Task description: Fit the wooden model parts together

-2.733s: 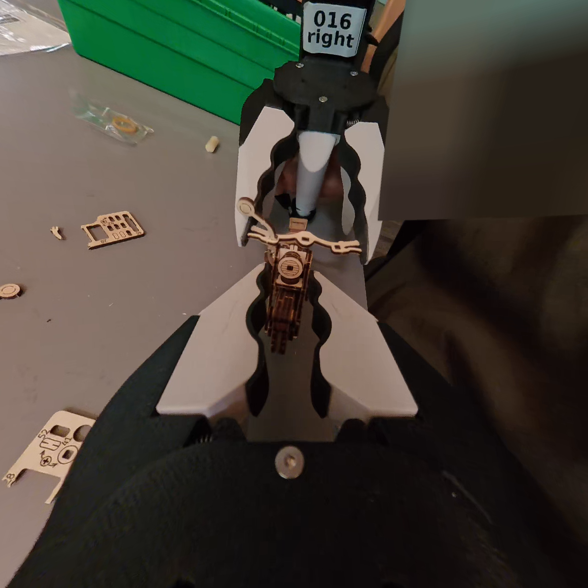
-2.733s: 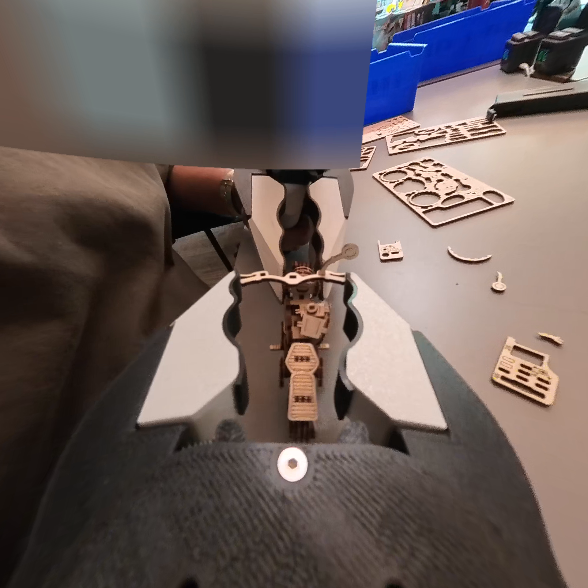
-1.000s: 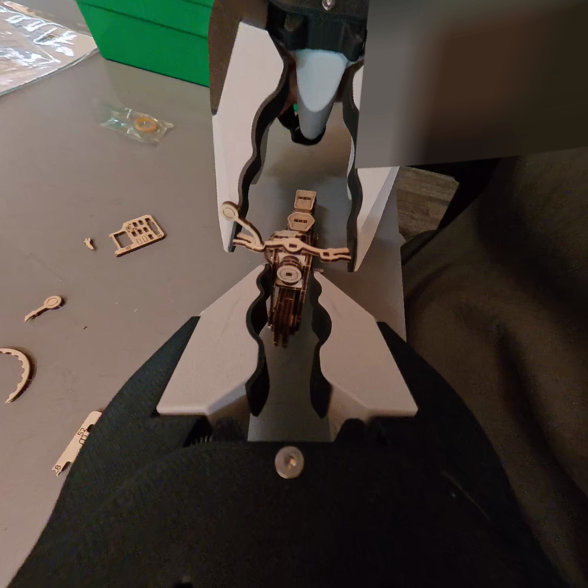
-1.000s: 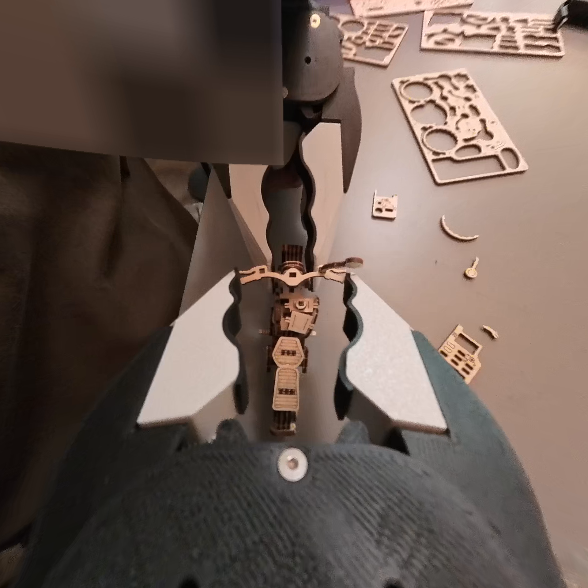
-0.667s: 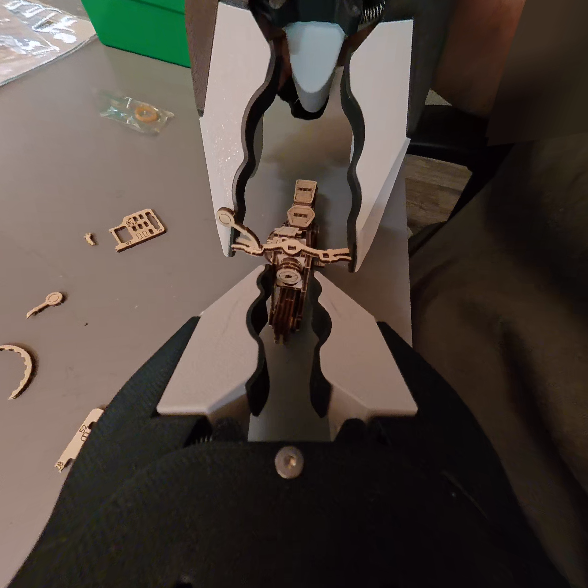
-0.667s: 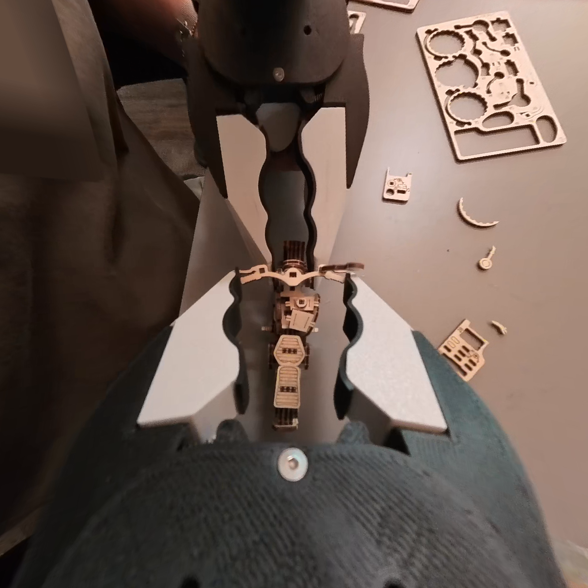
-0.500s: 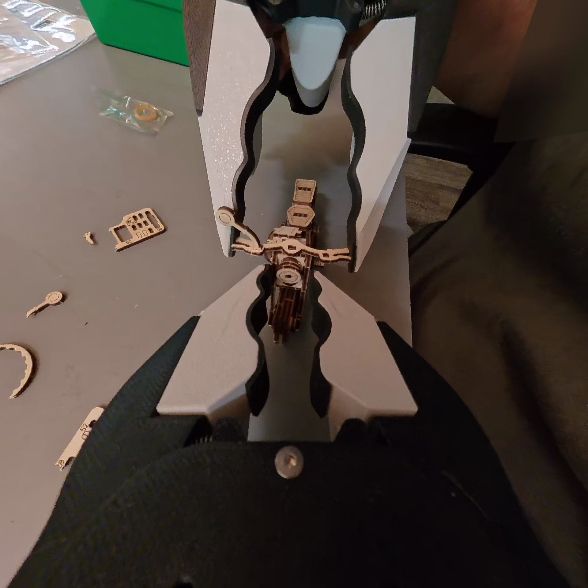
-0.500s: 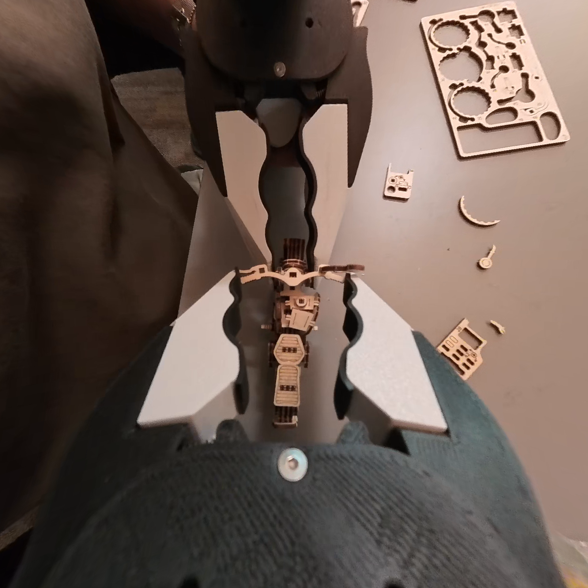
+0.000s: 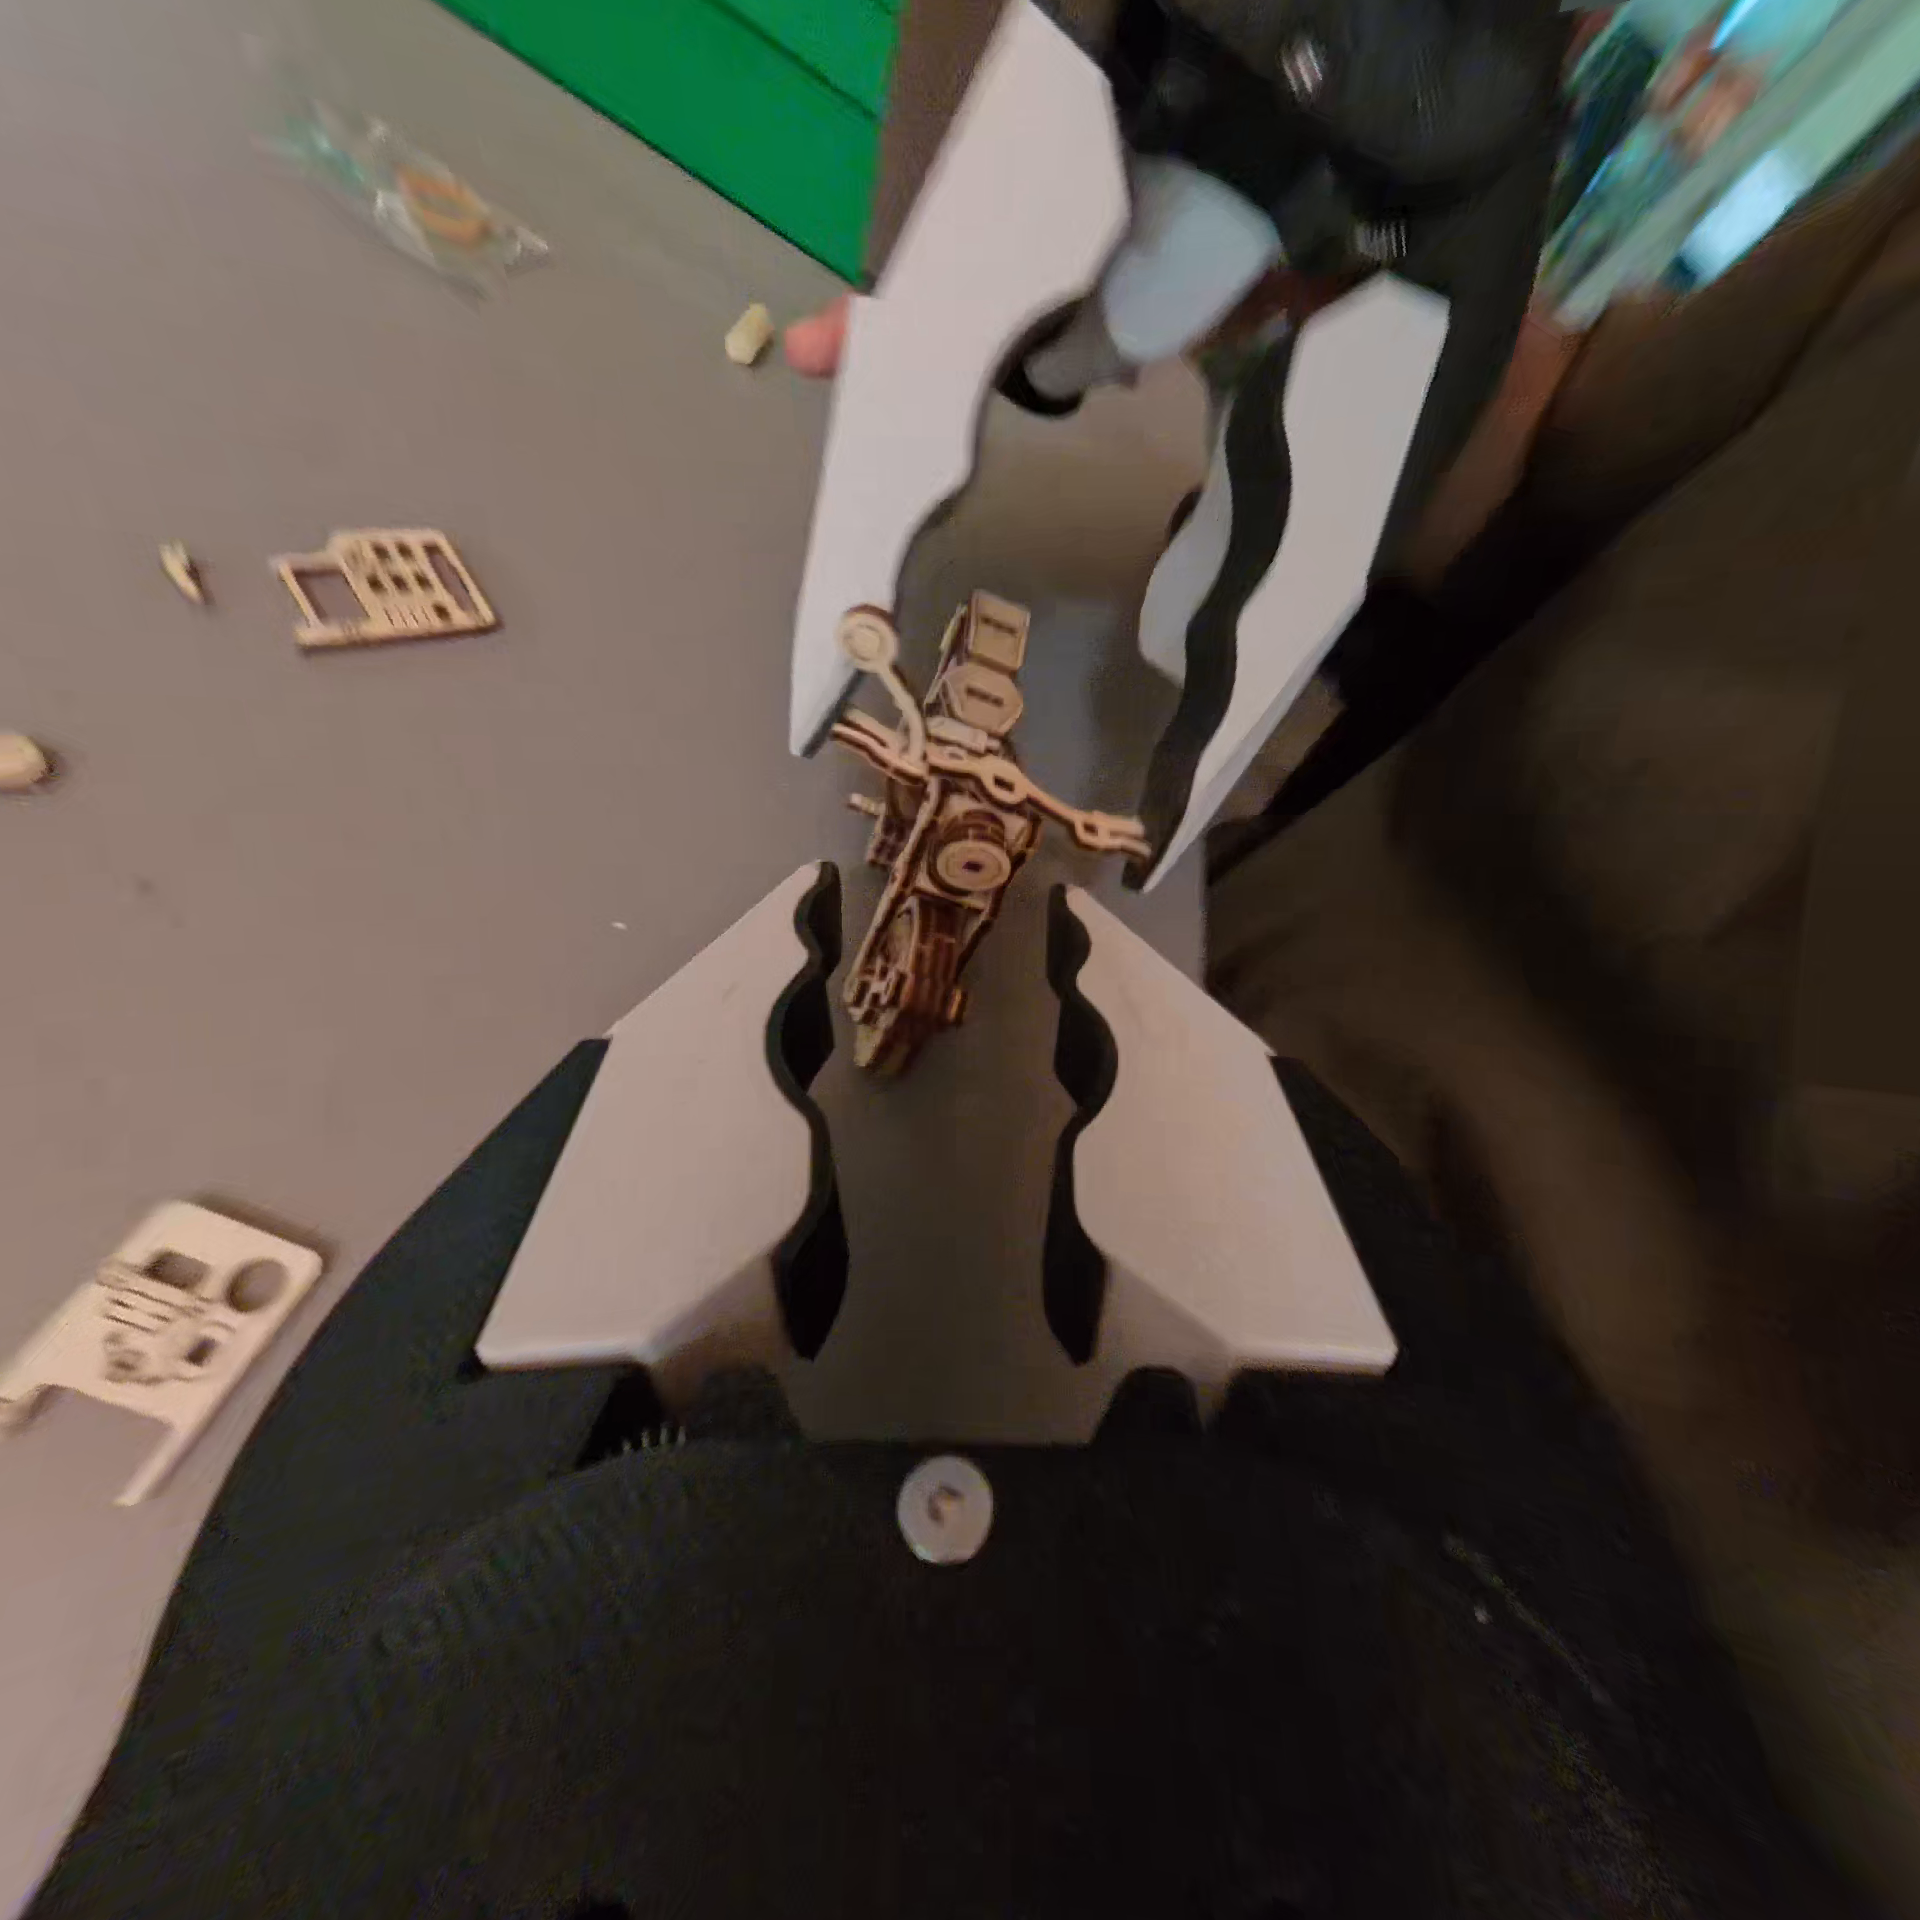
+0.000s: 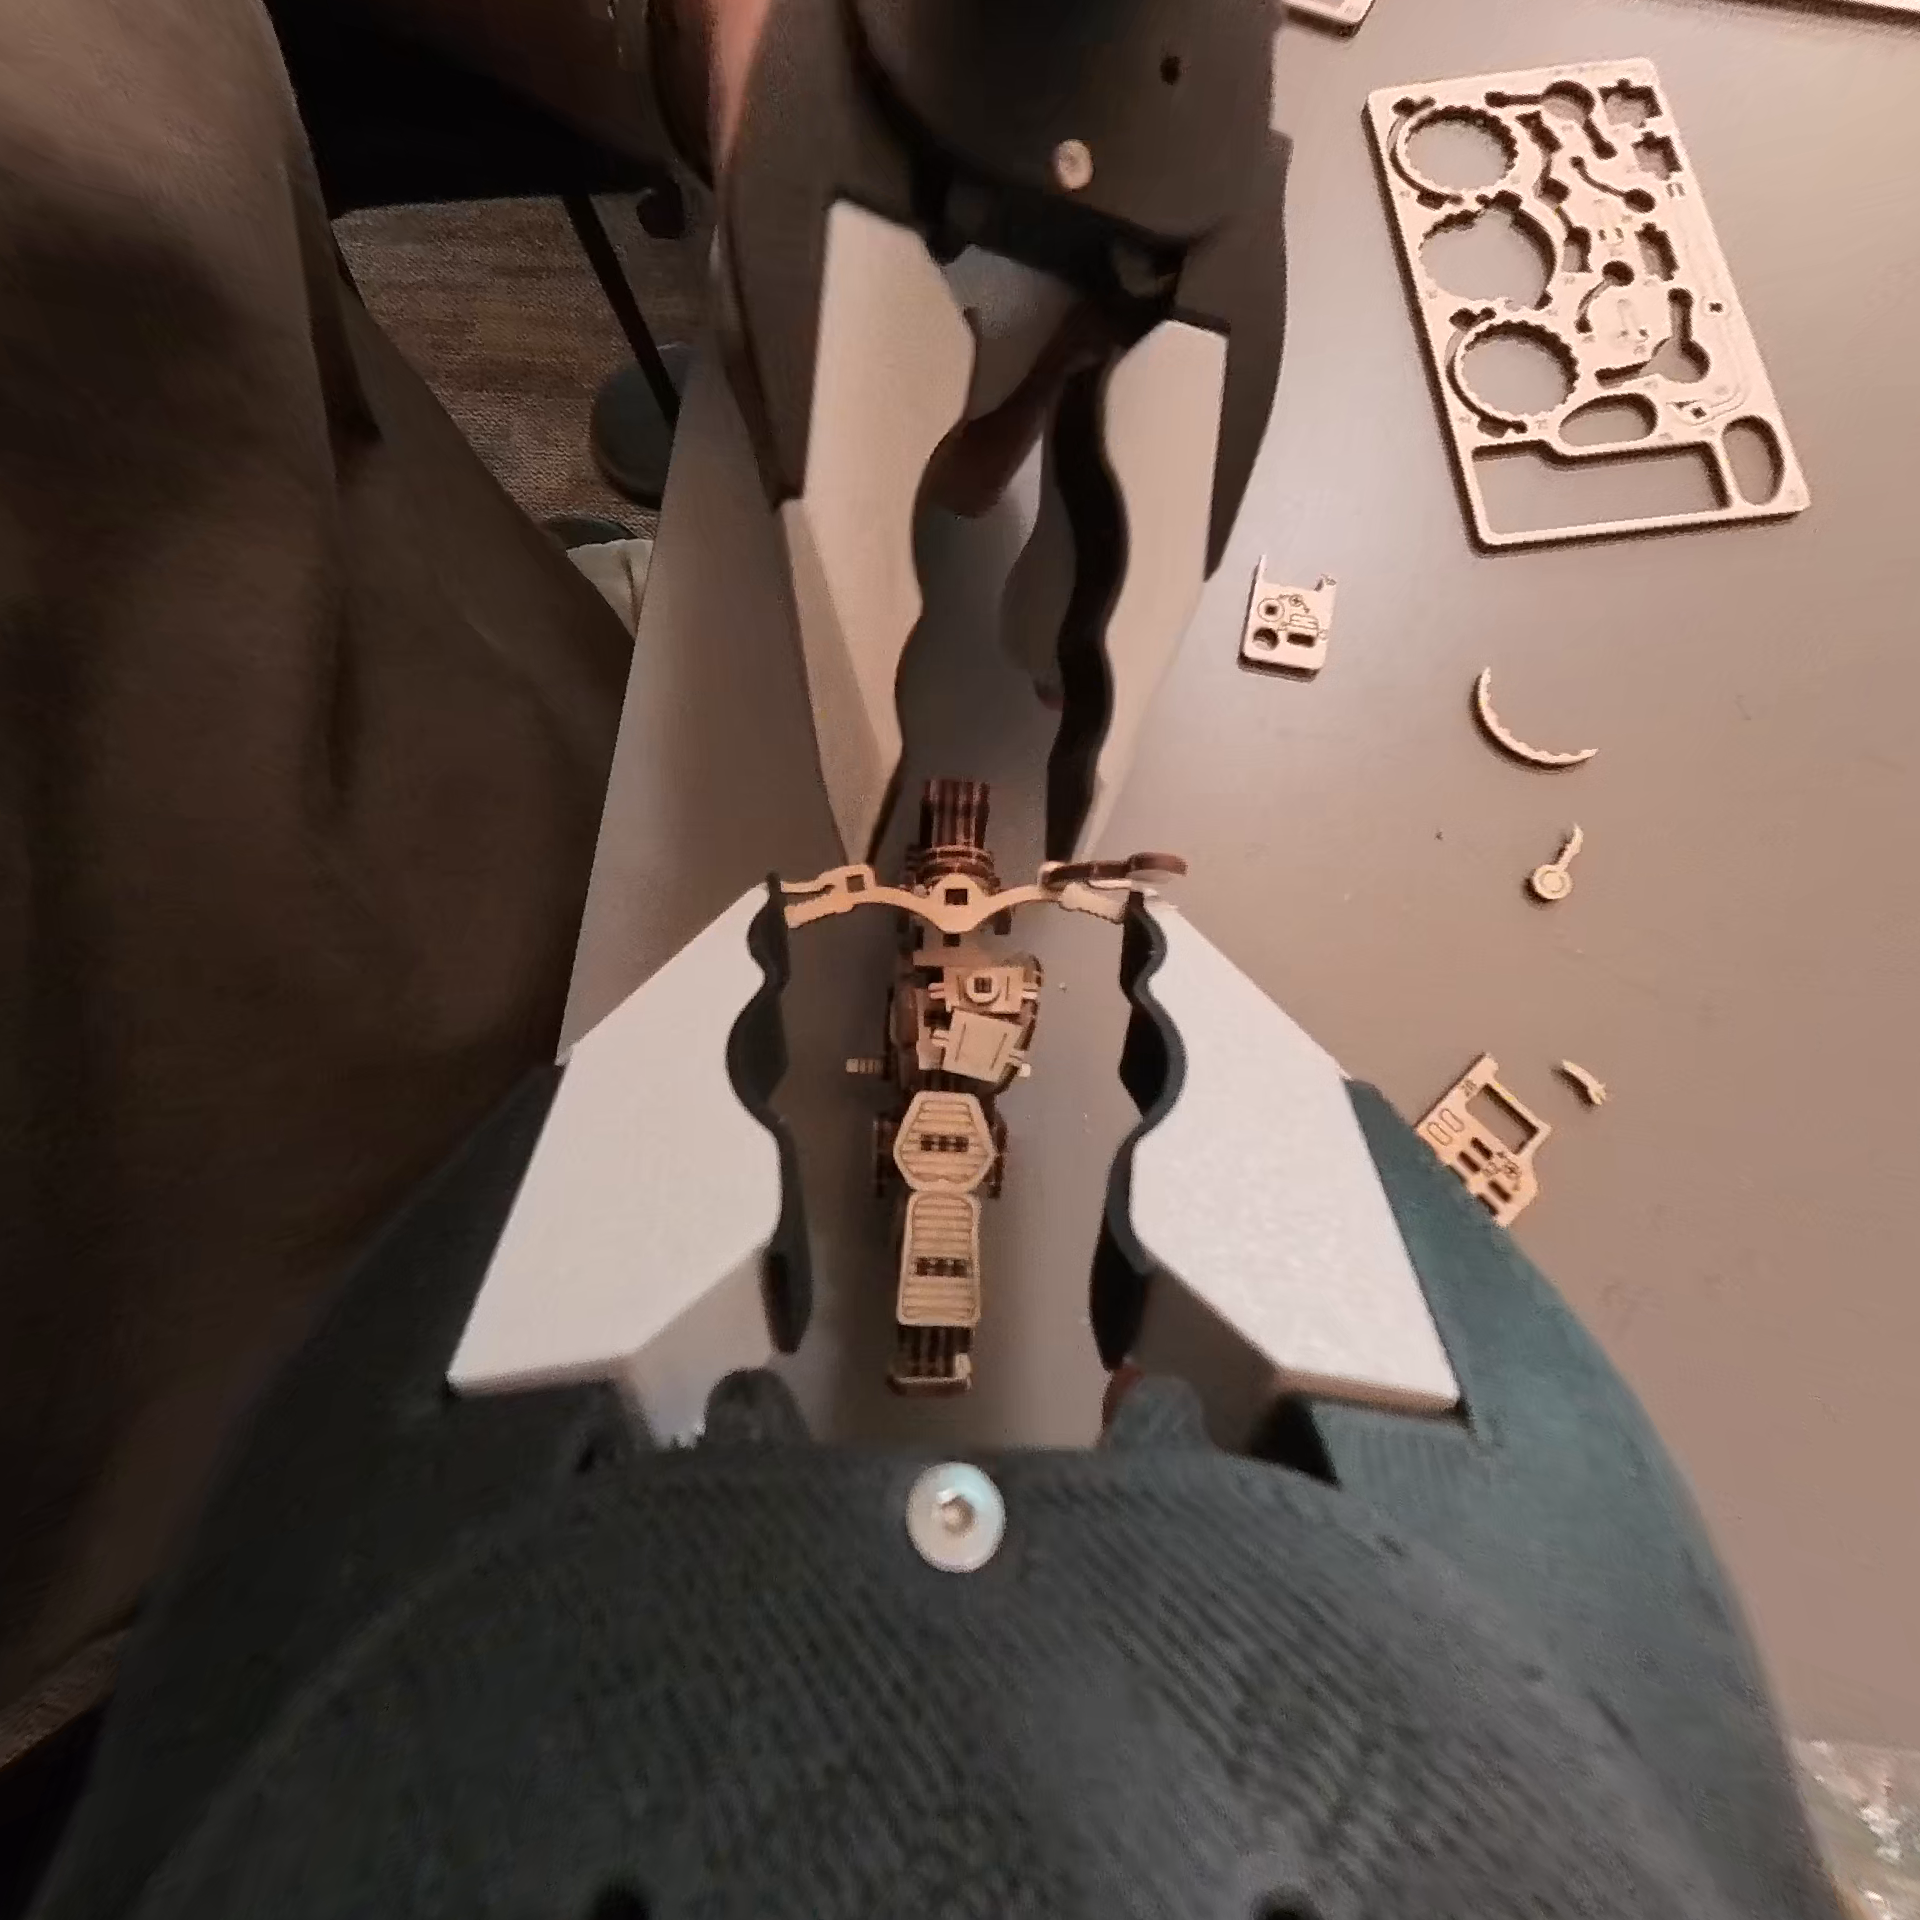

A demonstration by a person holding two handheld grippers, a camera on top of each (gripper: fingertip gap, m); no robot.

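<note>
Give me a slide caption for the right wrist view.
Small wooden motorcycle model between open right gripper, left gripper opposite.

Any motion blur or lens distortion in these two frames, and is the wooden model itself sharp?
Left wrist view: the right gripper and the wooden scraps at the left edge are smeared, the motorcycle model fairly sharp. Right wrist view: model crisp, left gripper soft, wide-angle bending toward the edges.

Grey counter under dim indoor light

A green bin (image 9: 727, 94) stands at the counter's (image 9: 312, 883) far edge; beyond the near edge lies speckled carpet floor (image 10: 468, 312).
</note>
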